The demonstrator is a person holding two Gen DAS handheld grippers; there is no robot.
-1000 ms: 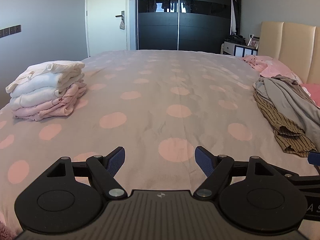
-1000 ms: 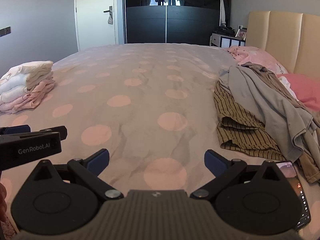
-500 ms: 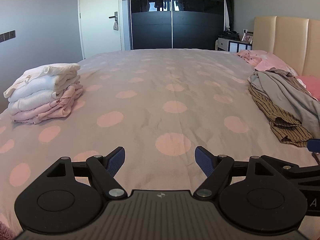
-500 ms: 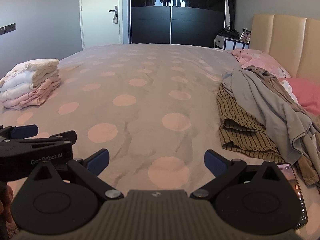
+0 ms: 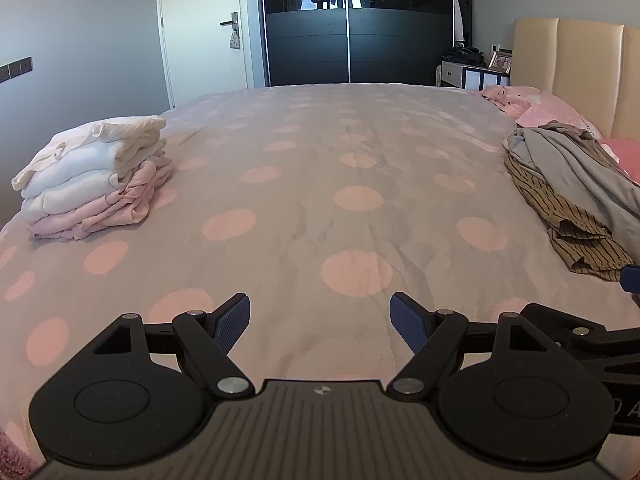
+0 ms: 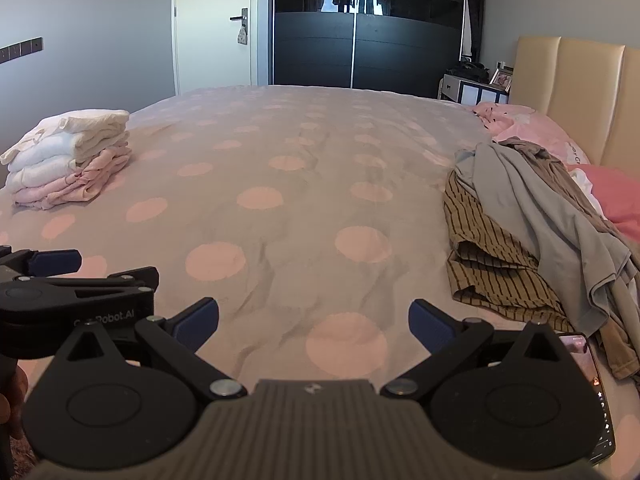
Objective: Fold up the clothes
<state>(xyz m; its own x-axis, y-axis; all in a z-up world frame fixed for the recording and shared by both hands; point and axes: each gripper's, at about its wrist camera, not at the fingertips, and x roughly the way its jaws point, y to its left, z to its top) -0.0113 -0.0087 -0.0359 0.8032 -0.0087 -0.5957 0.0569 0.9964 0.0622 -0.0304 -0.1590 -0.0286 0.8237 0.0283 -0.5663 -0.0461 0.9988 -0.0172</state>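
Where right wrist looks, phone (image 6: 596, 396), left tongs (image 6: 56, 262)

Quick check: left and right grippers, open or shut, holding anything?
Left gripper: open, jaws wide apart, holding nothing, over the bed.
Right gripper: open, jaws wide apart, holding nothing.
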